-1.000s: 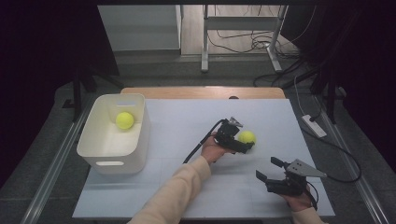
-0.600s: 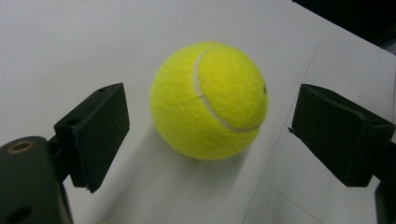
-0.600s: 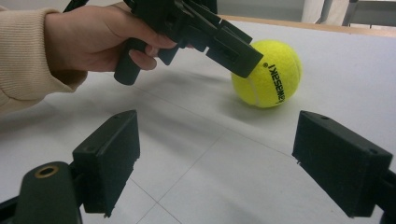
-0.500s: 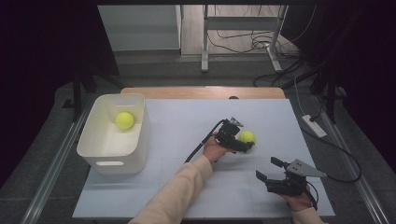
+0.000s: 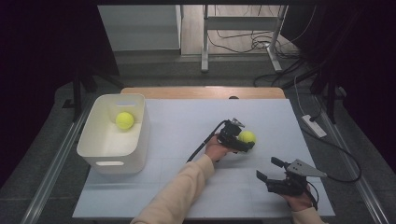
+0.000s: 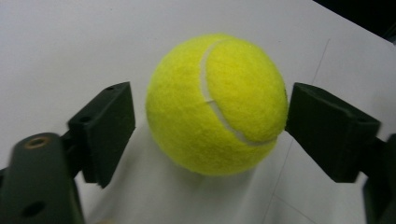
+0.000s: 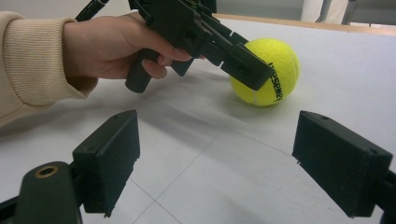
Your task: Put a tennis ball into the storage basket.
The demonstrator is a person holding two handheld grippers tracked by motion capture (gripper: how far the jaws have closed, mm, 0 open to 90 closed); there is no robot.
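A yellow tennis ball [image 5: 246,136] [image 6: 217,105] lies on the white table sheet [image 5: 187,126], right of centre. My left gripper [image 5: 245,138] [image 6: 210,123] straddles it, and its jaws have just been closing around the ball. The right pad [image 6: 327,135] meets the felt, while a narrow gap remains at the left pad [image 6: 105,130], so the ball is not clamped. Nearer the front edge, my right gripper [image 5: 267,169] [image 7: 215,158] rests open and empty, looking at the ball [image 7: 271,72] and the left hand [image 7: 112,44].
A white bin [image 5: 112,151] stands at the table's left with a second yellow ball [image 5: 124,120] inside. Dark floor, cables and a power strip [image 5: 314,126] lie beyond the right edge. A wooden strip [image 5: 201,92] runs along the far edge.
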